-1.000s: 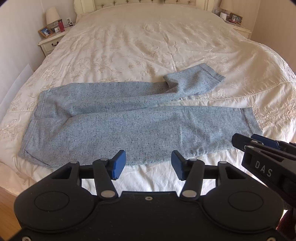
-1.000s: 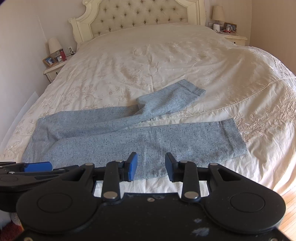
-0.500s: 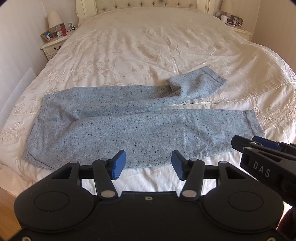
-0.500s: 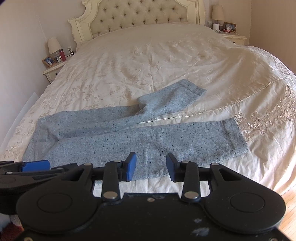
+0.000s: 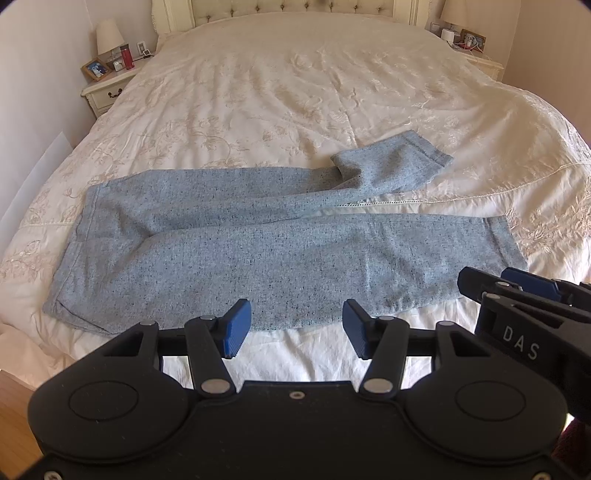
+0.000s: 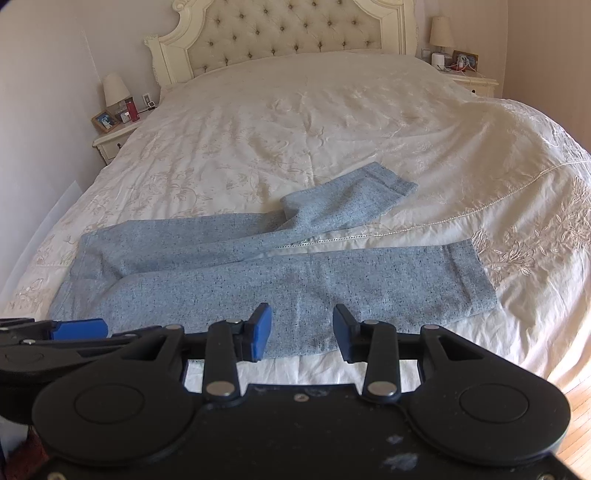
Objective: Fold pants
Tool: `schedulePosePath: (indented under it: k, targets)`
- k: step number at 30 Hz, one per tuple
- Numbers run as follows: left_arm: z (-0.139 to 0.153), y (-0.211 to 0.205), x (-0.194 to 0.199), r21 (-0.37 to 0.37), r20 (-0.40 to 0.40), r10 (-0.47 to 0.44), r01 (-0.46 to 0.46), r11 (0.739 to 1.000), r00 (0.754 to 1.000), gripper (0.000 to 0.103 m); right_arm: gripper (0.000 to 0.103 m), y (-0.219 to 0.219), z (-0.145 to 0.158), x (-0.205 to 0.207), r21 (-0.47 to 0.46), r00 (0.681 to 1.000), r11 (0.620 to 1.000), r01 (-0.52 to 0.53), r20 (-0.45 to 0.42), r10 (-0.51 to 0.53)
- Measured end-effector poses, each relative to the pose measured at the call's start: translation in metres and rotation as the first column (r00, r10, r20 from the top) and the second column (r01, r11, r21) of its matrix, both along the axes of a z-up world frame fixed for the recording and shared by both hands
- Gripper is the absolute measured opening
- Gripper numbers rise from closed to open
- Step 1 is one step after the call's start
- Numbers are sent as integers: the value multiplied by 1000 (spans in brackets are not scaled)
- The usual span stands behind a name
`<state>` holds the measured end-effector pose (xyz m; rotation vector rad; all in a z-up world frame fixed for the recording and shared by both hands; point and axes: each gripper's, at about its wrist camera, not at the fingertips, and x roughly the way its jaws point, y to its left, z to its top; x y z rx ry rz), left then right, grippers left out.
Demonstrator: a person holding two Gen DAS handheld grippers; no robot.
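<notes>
Blue-grey speckled pants (image 5: 280, 254) lie spread on cream embroidered bedspread (image 5: 295, 96), lengthwise across near part of bed, waistband to the left, leg hems to the right. Near leg flat and straight, its lower edge close to the mattress edge. Far leg runs alongside, then kinks: its lower part folds and angles away toward the headboard (image 6: 291, 33), hem pointing up-right. Narrow strip of bedspread with lace trim shows between the two legs.

Left gripper (image 5: 297, 328) hovers just off the near edge of the pants, around mid-leg, blue pads (image 5: 236, 328) spread apart, nothing between them, not touching fabric. Right gripper (image 6: 301, 332) likewise hovers at near edge, further toward the hem side, pads parted and empty. Each gripper shows in the other's view: right one at lower right of left wrist view, left one at lower left of right wrist view.

Nightstand (image 5: 107, 90) left of bed carries lamp (image 5: 109, 38), photo frame, red bottle. Second nightstand (image 6: 474, 83) on right with lamp. Wood floor (image 6: 576, 424) at lower right.
</notes>
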<state>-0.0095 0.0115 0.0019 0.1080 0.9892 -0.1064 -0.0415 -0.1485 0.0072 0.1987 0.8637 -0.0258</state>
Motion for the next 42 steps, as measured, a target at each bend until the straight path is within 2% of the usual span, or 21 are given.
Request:
schedulePosePath:
  k: [10, 16, 20, 24, 27, 34, 38, 42]
  targets:
    - [-3, 3, -6, 13, -2, 2, -2, 1000, 1000, 60, 44, 6, -5, 1, 15, 1000, 1000, -8, -18, 8]
    - [-8, 10, 1, 11, -8, 20, -20, 1000, 1000, 60, 45, 16, -11, 7, -23, 1000, 1000, -20, -15, 19]
    - [-16, 15, 12, 5, -43, 33, -32, 999, 999, 60, 50, 22, -19, 20, -20, 998, 999, -46, -50, 45]
    - [-21, 15, 27, 25, -38, 36, -35, 999, 999, 60, 54, 25, -24, 35, -33, 996, 998, -57, -63, 55]
    - [-24, 17, 43, 25, -46, 31, -30, 999, 998, 60, 55, 26, -25, 53, -34, 997, 998, -53, -65, 51]
    - [-39, 21, 88, -3, -124, 15, -16, 1000, 992, 59, 55, 32, -32, 93, -34, 994, 998, -47, -99, 44]
    - [-45, 17, 111, 7, -123, -34, 36, 999, 992, 59, 54, 33, -39, 112, -67, 994, 998, -2, -113, -6]
    - [-53, 10, 124, 31, -106, -102, 106, 994, 989, 59, 49, 30, -51, 123, -171, 981, 981, 91, -151, -118]
